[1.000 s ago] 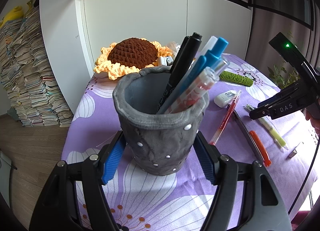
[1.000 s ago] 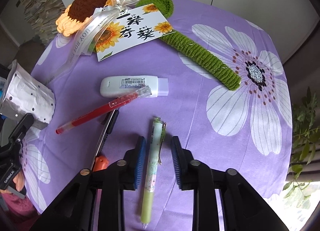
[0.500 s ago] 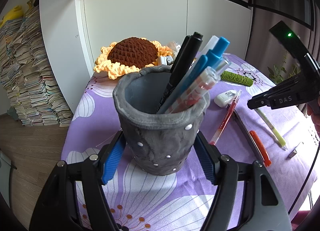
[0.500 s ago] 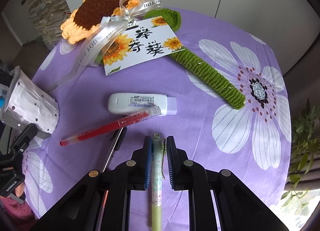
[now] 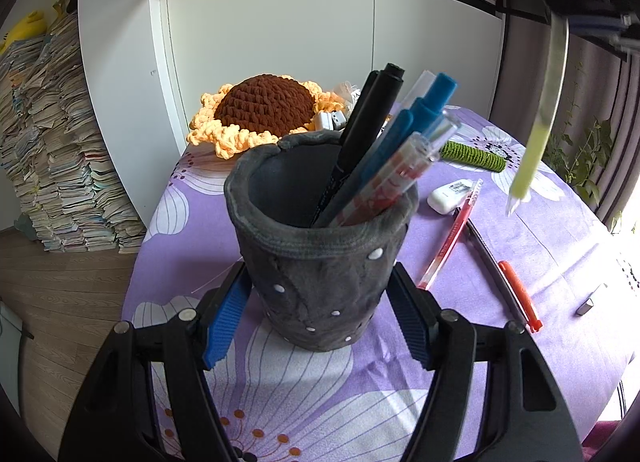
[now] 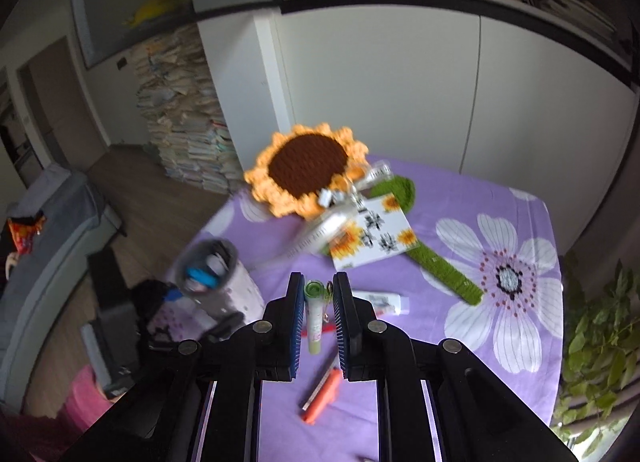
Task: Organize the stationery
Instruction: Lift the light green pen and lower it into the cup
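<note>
Left gripper (image 5: 320, 318) is open w/ its pads around the gray pen cup (image 5: 320, 246), probably to steady it. Right gripper (image 6: 317, 316) is closed on the green pen (image 6: 315, 318), high over the purple tablecloth (image 5: 560, 246), likely going to the cup. Red pen (image 5: 450, 242) lies further.

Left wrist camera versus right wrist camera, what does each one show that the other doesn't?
Only the left: the left gripper around the grey holder, and the black marker inside it. Only the right: the right gripper shut on the green pen, and the sunflower card. Both show the holder, green pen, crochet sunflower, red pen and purple cloth.
</note>
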Demonstrator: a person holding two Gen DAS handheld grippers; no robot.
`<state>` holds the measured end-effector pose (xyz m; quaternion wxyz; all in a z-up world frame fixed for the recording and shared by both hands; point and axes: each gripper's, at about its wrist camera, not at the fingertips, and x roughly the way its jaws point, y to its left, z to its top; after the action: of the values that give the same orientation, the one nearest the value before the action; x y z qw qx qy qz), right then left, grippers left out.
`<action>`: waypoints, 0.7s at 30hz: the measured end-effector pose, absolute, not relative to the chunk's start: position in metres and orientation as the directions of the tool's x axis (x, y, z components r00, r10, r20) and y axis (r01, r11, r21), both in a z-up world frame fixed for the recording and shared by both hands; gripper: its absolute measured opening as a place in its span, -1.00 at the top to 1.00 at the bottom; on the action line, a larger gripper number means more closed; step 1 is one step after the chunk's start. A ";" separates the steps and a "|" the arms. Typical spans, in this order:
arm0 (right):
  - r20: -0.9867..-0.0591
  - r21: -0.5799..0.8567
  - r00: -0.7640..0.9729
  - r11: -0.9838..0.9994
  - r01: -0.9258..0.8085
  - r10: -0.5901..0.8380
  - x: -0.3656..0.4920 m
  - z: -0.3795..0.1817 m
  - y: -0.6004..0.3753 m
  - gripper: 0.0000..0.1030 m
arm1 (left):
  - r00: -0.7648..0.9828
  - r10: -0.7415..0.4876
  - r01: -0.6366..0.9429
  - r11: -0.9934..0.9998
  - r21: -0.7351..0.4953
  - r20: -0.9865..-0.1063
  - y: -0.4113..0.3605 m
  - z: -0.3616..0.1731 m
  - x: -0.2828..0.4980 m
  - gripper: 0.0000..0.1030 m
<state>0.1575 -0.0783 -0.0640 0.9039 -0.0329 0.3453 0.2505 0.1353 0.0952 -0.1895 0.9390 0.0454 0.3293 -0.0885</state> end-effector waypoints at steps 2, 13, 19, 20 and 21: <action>-0.584 0.116 0.661 0.855 -0.506 0.471 0.153 -0.041 -0.071 0.70 | 0.767 -0.136 0.196 0.980 0.027 -0.627 0.095 -0.190 0.135 -0.33; -0.456 0.101 0.662 0.774 -0.625 0.594 0.157 0.008 -0.011 0.71 | 0.766 -0.140 0.197 0.980 0.022 -0.628 0.094 -0.190 0.134 -0.32; -0.532 0.046 0.627 0.759 -0.650 0.569 0.167 -0.030 0.020 0.71 | 0.764 -0.147 0.200 0.980 0.015 -0.628 0.094 -0.189 0.136 -0.32; -0.550 0.036 0.620 0.758 -0.651 0.559 0.169 -0.038 0.024 0.71 | 0.764 -0.147 0.200 0.980 0.014 -0.628 0.095 -0.189 0.137 -0.32; -0.565 0.033 0.612 0.757 -0.653 0.553 0.170 -0.043 0.026 0.71 | 0.764 -0.147 0.200 0.980 0.014 -0.628 0.095 -0.189 0.137 -0.32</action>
<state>0.1700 0.0258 -0.0433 0.8935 -0.0882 0.2831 0.3374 0.1373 0.0946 -0.1894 0.9383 0.0403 0.3308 -0.0926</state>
